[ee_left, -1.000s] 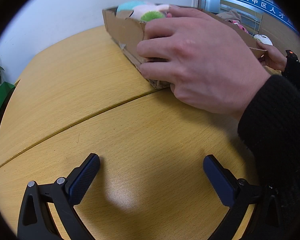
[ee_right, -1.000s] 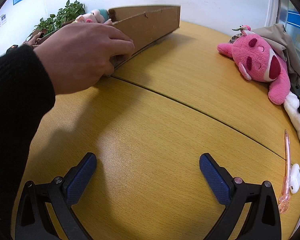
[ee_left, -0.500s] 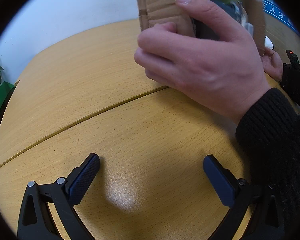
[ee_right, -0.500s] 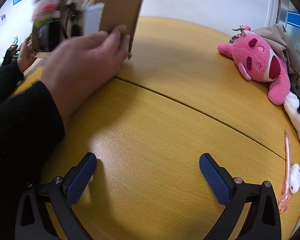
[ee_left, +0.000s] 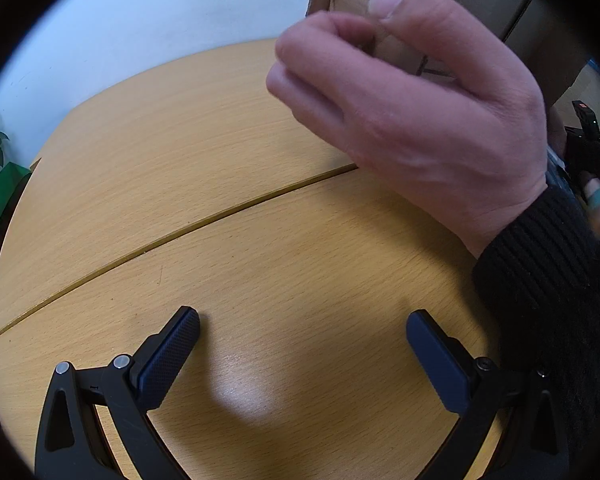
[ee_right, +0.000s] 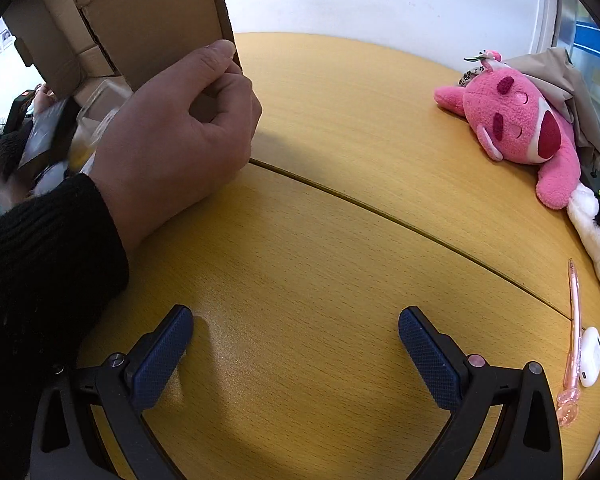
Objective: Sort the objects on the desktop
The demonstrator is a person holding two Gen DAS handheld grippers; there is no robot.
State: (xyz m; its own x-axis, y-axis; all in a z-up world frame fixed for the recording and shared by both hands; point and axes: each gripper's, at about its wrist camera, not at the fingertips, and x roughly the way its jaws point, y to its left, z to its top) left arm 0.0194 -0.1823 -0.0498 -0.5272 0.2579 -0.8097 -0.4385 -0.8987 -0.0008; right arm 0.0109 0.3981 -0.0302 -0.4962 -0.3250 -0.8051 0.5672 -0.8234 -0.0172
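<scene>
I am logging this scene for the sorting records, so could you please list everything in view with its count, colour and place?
cardboard box: one, brown, tipped up off the table at far left, held by a bare hand
pink plush toy: one, pink, lying at far right of the table
white plush toy: one, white with black and green, right edge, below the pink one
beige cloth: one, behind the pink plush
pen: one, clear pink, near right
earbud case: one, white, beside the pen
table: one, yellow wood
bare hand: one, black sleeve, gripping the box edge
left claw: open, empty
right claw: open, empty
</scene>
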